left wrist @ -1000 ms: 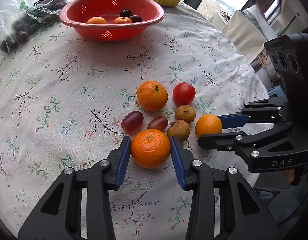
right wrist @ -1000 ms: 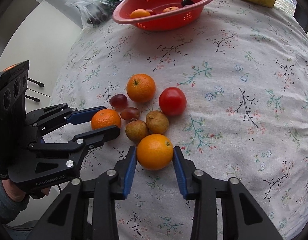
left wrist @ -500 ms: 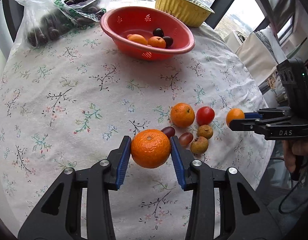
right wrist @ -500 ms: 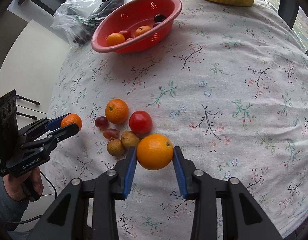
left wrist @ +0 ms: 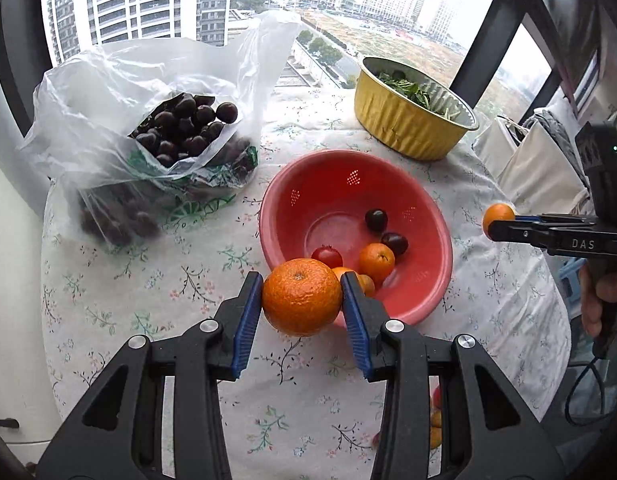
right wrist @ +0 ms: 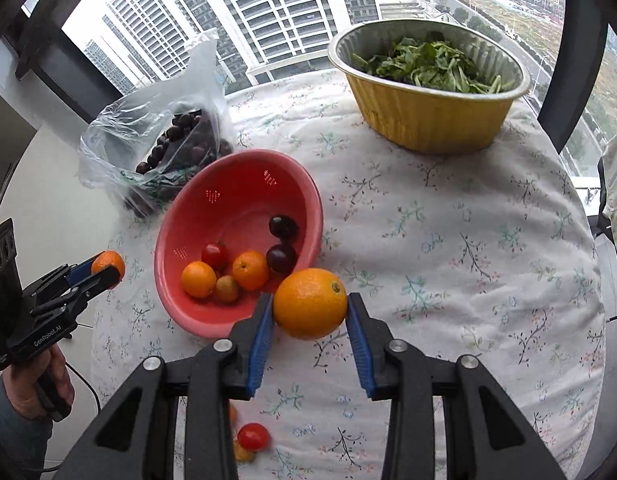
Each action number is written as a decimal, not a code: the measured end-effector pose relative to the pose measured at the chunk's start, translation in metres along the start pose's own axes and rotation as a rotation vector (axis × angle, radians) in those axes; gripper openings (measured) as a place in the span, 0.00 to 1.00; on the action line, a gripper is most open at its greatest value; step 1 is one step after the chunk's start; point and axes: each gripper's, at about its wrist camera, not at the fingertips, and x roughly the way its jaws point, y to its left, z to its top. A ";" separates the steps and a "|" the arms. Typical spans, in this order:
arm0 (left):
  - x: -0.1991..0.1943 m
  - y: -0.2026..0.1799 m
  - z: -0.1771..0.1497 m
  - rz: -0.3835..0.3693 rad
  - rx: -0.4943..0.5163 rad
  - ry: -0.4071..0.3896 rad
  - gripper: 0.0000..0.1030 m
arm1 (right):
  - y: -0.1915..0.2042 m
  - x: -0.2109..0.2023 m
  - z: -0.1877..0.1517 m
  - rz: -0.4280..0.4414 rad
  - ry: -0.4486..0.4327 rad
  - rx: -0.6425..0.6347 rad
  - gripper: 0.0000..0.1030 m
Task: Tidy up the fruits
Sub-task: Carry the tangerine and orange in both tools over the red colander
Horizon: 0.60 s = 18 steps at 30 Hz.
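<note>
My left gripper (left wrist: 302,298) is shut on a bumpy mandarin (left wrist: 301,297) and holds it in the air at the near rim of the red colander (left wrist: 308,184). My right gripper (right wrist: 310,310) is shut on a smooth orange (right wrist: 310,303) and holds it above the cloth just right of the colander (right wrist: 228,168). The colander holds several fruits: oranges, a small tomato and dark plums. The right gripper with its orange shows at the right of the left wrist view (left wrist: 498,218). The left gripper with its mandarin shows at the left of the right wrist view (right wrist: 108,266).
A clear plastic bag of dark fruits (left wrist: 180,128) stands left of the colander. A yellow foil bowl of greens (right wrist: 428,108) stands at the back right. A tomato (right wrist: 253,436) and other small fruits lie on the floral cloth below my right gripper. Windows are behind the table.
Both grippers rose from the loose fruits and moved forward to the red colander, each carrying its fruit. The views now look across the table toward the window.
</note>
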 end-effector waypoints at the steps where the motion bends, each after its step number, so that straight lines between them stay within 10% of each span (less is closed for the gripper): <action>1: 0.007 -0.004 0.010 0.001 0.009 0.003 0.37 | 0.007 0.001 0.012 0.008 -0.009 -0.022 0.38; 18: 0.111 -0.028 0.039 -0.010 0.017 0.124 0.37 | 0.044 0.093 0.050 0.049 0.142 -0.119 0.38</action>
